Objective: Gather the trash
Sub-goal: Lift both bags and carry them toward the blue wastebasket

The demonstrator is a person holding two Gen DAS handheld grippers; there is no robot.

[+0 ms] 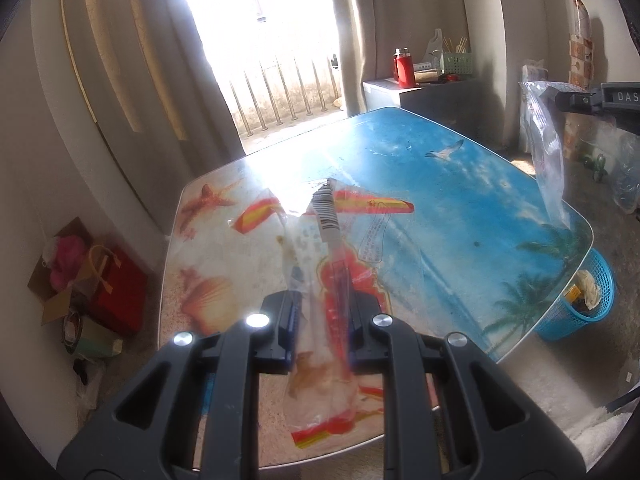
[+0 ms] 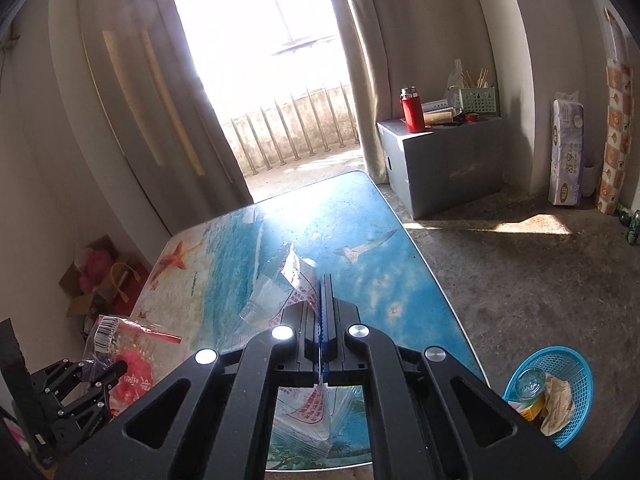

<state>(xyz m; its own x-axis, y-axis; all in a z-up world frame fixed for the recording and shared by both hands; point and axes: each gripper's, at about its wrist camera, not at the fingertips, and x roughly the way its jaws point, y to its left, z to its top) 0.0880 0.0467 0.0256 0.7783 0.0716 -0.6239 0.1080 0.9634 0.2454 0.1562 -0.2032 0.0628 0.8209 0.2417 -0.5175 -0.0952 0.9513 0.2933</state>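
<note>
Holding two pieces of trash above the beach-print surface (image 1: 460, 184). My left claw (image 1: 320, 304) is clamped on a crumpled clear wrapper (image 1: 332, 240) with red and yellow print and a barcode strip; the wrapper runs up between the pads and spreads out beyond the tips, clear of the glass top. My right claw (image 2: 322, 312) is pressed together on a thin clear plastic bag (image 2: 292, 284) with red lettering; one part sticks out past the tips, the rest hangs below the claw body. In the left wrist view that bag (image 1: 548, 160) dangles from the right claw at the far right, over the surface's right edge. In the right wrist view the left claw (image 2: 100, 376) shows at the lower left with its wrapper (image 2: 128, 344). A blue basket (image 2: 572, 364) stands on the floor just beside the surface's right edge, with a glass cup, crumpled paper and a yellow box inside. A red flask (image 2: 412, 112) stands on a grey box (image 2: 448, 160) near the curtain.
</note>
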